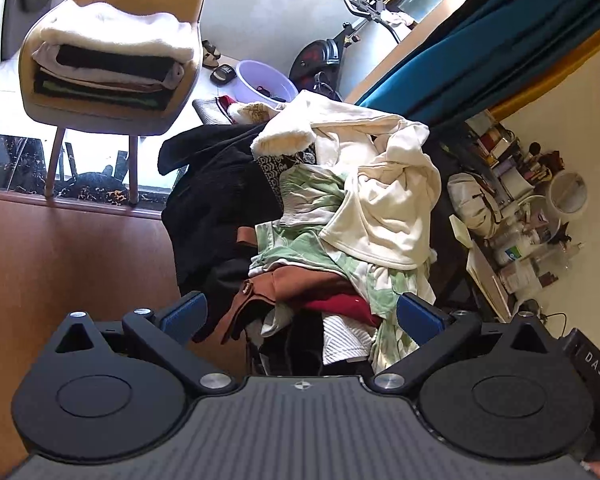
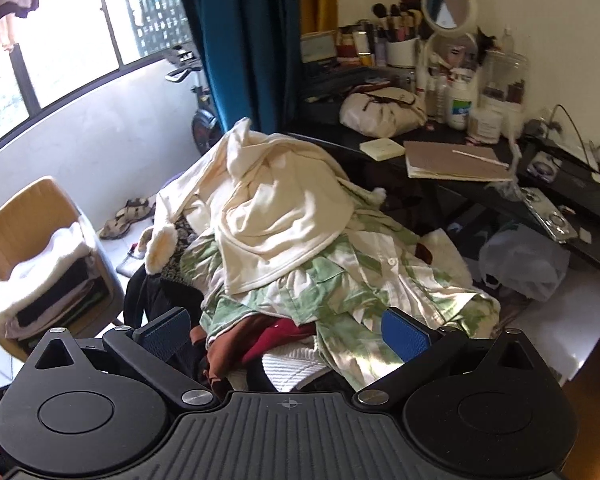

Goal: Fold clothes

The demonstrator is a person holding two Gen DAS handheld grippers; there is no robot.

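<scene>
A heap of unfolded clothes fills the middle of both views. A cream hooded garment point(image 1: 384, 196) point(image 2: 276, 216) lies on top, over a green-and-white patterned shirt point(image 1: 300, 216) point(image 2: 340, 284). Brown point(image 1: 268, 292), dark red point(image 1: 340, 304) point(image 2: 284, 332) and black point(image 1: 212, 200) garments lie lower in the heap. My left gripper point(image 1: 302, 314) is open and empty just above the near edge of the heap. My right gripper point(image 2: 286, 336) is open and empty, also over the near edge.
A tan chair point(image 1: 112, 52) point(image 2: 32, 240) holds a stack of folded clothes point(image 1: 112, 60) point(image 2: 48, 280). A dark desk point(image 2: 480, 184) crowded with cosmetics, a round mirror point(image 2: 448, 4) and a notebook stands right of the heap. A lilac basin point(image 1: 264, 80) and sandals point(image 2: 128, 216) sit on the floor.
</scene>
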